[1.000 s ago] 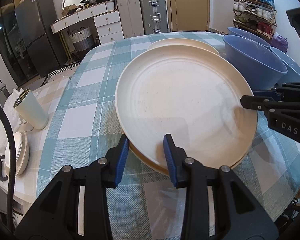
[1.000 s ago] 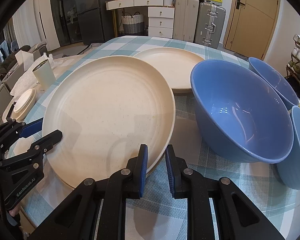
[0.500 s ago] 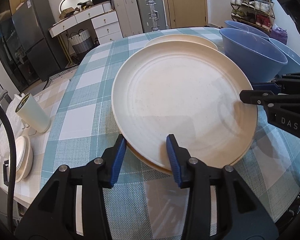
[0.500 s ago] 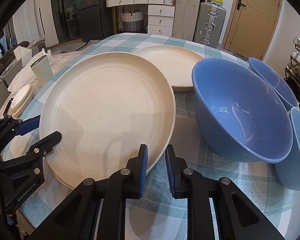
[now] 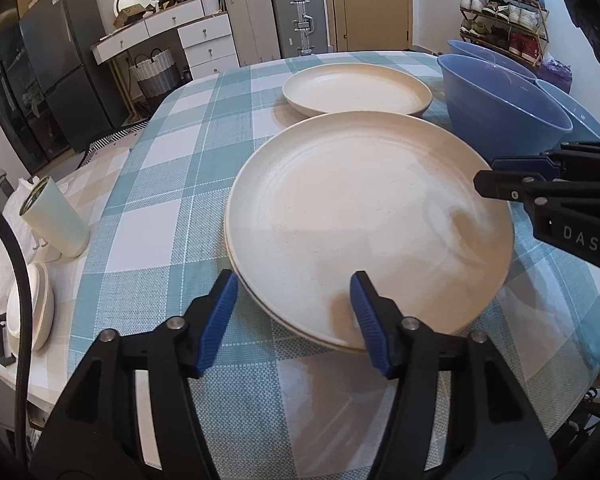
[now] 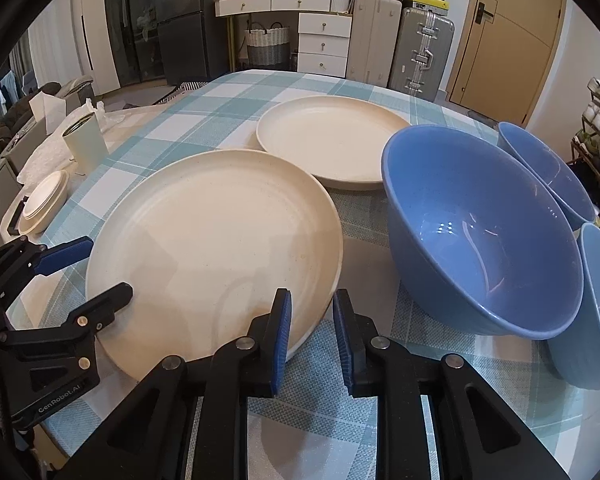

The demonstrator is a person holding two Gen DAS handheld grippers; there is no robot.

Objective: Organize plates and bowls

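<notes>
A large cream plate (image 5: 368,220) (image 6: 212,248) lies flat on a second cream plate, whose rim (image 5: 300,330) shows beneath it. My left gripper (image 5: 292,316) is at its near edge. Its jaws are opening, with the rim between them and the pads clear of it. My right gripper (image 6: 312,336) is narrow on the plate's opposite rim, one pad over it, its jaws just starting to part. It also shows in the left wrist view as the right gripper (image 5: 488,174). Another cream plate (image 6: 328,144) sits farther back. Three blue bowls (image 6: 480,240) stand to the right.
The table wears a teal checked cloth (image 5: 160,208). A pale green cup (image 5: 56,220) and a stack of small cream dishes (image 5: 36,304) sit off its left edge. Drawers, suitcases and a shoe rack stand beyond the table.
The top cream plate has come down from a raised tilt to lie flat on the plate beneath. The left jaws have spread wide off its rim. The right gripper looks much the same.
</notes>
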